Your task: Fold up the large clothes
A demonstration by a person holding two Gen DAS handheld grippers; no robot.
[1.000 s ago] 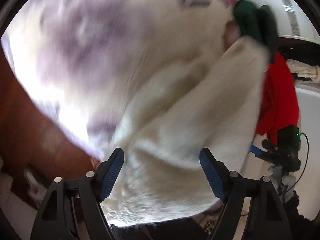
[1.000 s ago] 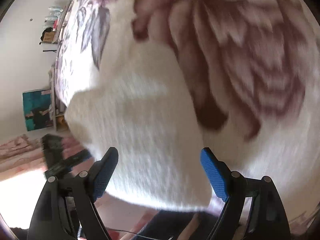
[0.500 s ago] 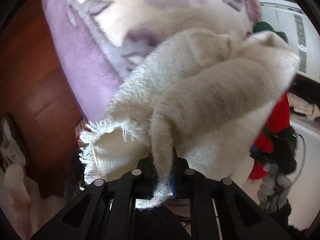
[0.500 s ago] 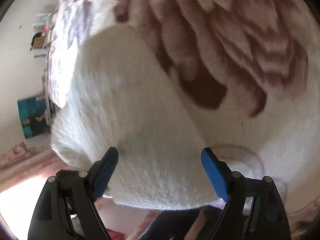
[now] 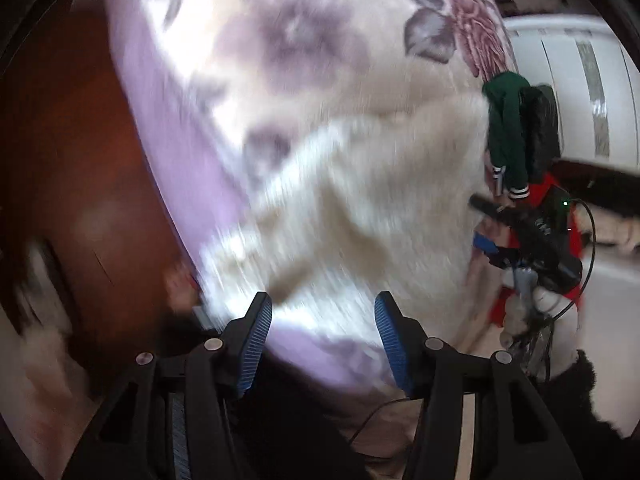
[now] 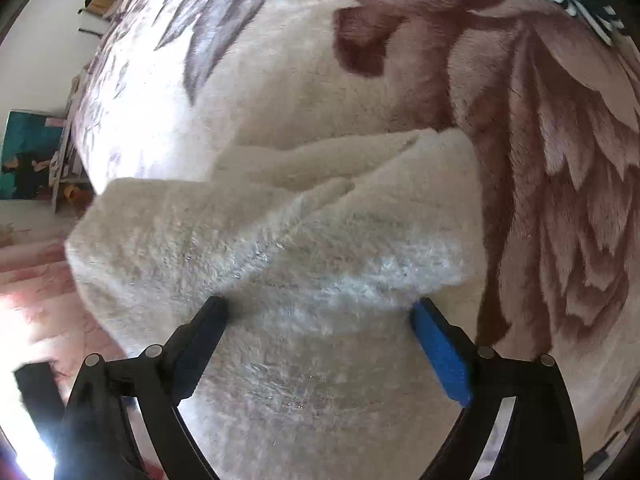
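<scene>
Half a second ago the left hand-held gripper (image 5: 323, 334) pinched the fluffy cream knitted garment (image 6: 280, 248); now it opens, empty. Garment lies on the floral plush bed blanket (image 6: 540, 140) — the right hand-held gripper (image 6: 320, 344), opening wide, straddles it unclamped.

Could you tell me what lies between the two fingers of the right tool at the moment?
In the right wrist view, the fluffy cream garment lies between the opening right tool, resting on the floral blanket.

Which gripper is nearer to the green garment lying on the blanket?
Hard to tell. The green garment lies far up-right of the left gripper; from the right gripper, jaws opening over the cream garment, it sits at the top edge.
</scene>
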